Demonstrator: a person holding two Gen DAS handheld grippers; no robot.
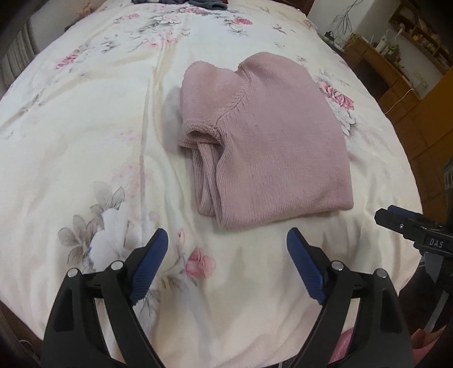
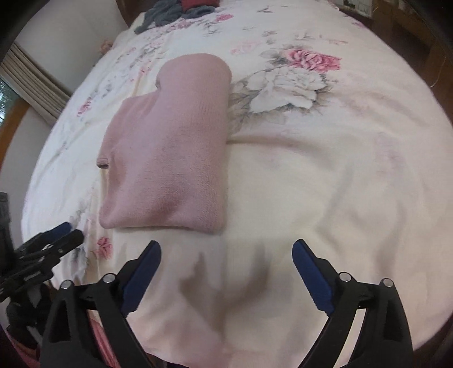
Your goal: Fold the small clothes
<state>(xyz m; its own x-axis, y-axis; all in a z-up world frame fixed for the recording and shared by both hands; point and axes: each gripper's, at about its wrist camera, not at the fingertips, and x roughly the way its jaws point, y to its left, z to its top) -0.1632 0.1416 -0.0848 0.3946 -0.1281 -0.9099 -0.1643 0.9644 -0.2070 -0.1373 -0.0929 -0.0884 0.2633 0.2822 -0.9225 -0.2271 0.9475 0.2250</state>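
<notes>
Both the left claw [image 1: 228, 240] and right claw [image 2: 226, 252] gape wide and empty, the folded pink sweater [image 1: 271, 153] just ahead on the bedspread [image 1: 85, 141].

black grippers [image 1: 226, 243], blue ribbed pads [image 1: 150, 263], silver pins, poss. "DAS" mark

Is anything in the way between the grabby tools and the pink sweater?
No, nothing visible is. The folded pink sweater lies on the flowered bedspread, and only bare bedspread sits between it and the open left tool. The same goes for the open right tool. The dark clothes are far behind the sweater.
</notes>
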